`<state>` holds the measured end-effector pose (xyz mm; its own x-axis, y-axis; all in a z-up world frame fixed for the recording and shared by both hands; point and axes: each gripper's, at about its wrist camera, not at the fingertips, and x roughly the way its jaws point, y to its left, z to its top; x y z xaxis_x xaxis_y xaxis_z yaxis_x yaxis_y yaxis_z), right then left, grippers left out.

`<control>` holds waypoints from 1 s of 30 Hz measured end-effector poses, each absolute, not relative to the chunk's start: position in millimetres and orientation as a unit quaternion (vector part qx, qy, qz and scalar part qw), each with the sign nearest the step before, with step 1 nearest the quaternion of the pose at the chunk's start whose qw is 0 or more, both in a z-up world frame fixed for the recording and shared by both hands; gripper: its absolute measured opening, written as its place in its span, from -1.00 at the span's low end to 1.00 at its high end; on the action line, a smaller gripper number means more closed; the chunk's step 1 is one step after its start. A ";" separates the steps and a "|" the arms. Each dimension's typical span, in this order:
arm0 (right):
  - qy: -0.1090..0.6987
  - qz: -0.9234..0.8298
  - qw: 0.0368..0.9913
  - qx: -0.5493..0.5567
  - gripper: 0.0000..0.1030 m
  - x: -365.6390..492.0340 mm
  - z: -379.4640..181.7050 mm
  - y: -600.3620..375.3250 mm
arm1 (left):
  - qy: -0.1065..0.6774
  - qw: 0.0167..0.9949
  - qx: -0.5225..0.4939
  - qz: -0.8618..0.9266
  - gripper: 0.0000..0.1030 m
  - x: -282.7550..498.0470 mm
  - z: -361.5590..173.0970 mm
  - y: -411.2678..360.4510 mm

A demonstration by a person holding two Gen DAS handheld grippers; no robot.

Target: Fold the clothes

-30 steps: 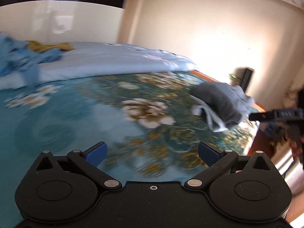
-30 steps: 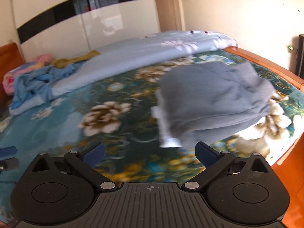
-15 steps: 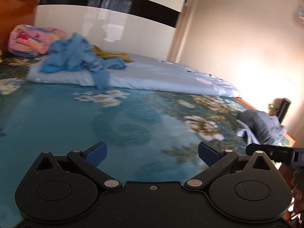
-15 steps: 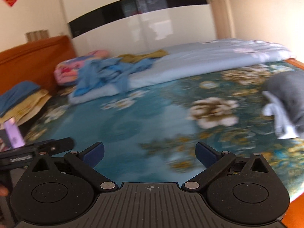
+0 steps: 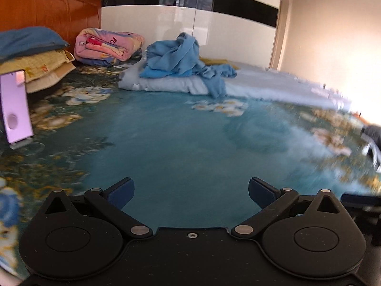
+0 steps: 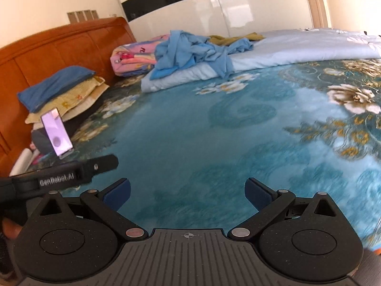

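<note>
A heap of crumpled blue clothes [image 5: 183, 58] lies on a folded pale blue quilt [image 5: 262, 83] at the far side of the bed; it also shows in the right wrist view [image 6: 190, 47]. A folded grey garment [image 5: 373, 133] sits at the bed's right edge. My left gripper [image 5: 190, 193] is open and empty above the teal floral bedspread [image 5: 178, 147]. My right gripper [image 6: 188, 193] is open and empty too. The left gripper's body [image 6: 71, 174] shows at the left in the right wrist view.
A phone on a stand [image 6: 57, 133] stands at the left near stacked pillows [image 6: 64, 90] and the wooden headboard [image 6: 47, 47]. A folded pink blanket [image 5: 107, 46] lies beside the blue clothes. An olive garment [image 6: 235, 38] lies on the quilt. White wardrobe behind.
Both grippers have swung left, away from the grey garment, which has slid to the right edge or out of view. The blue clothes heap, pillows and phone have come into view.
</note>
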<state>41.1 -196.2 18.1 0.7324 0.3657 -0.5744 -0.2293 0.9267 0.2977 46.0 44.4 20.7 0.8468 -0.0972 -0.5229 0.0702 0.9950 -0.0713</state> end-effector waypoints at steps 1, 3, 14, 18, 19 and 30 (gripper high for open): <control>0.325 0.160 0.928 0.091 1.00 37.9 17.5 -189.4 | 0.269 0.962 -0.018 -0.036 0.96 40.0 17.9 47.0; 0.319 0.163 0.931 0.064 1.00 31.1 17.0 -177.7 | 0.261 0.965 -0.015 -0.028 0.97 30.1 13.1 50.0; 0.309 0.186 0.933 -0.004 1.00 1.2 9.8 -145.8 | 0.264 0.963 -0.047 -0.013 0.97 9.6 2.2 45.8; 0.302 0.179 0.936 -0.005 1.00 -4.7 9.4 -147.8 | 0.260 0.965 -0.041 -0.007 0.97 7.9 1.8 42.7; 0.302 0.177 0.937 -0.005 1.00 -4.8 8.7 -148.9 | 0.259 0.965 -0.037 -0.006 0.97 7.1 1.7 41.2; 0.331 0.139 0.933 0.025 1.00 -1.6 -7.1 -171.0 | 0.281 0.959 -0.019 0.004 0.97 5.4 -8.8 30.1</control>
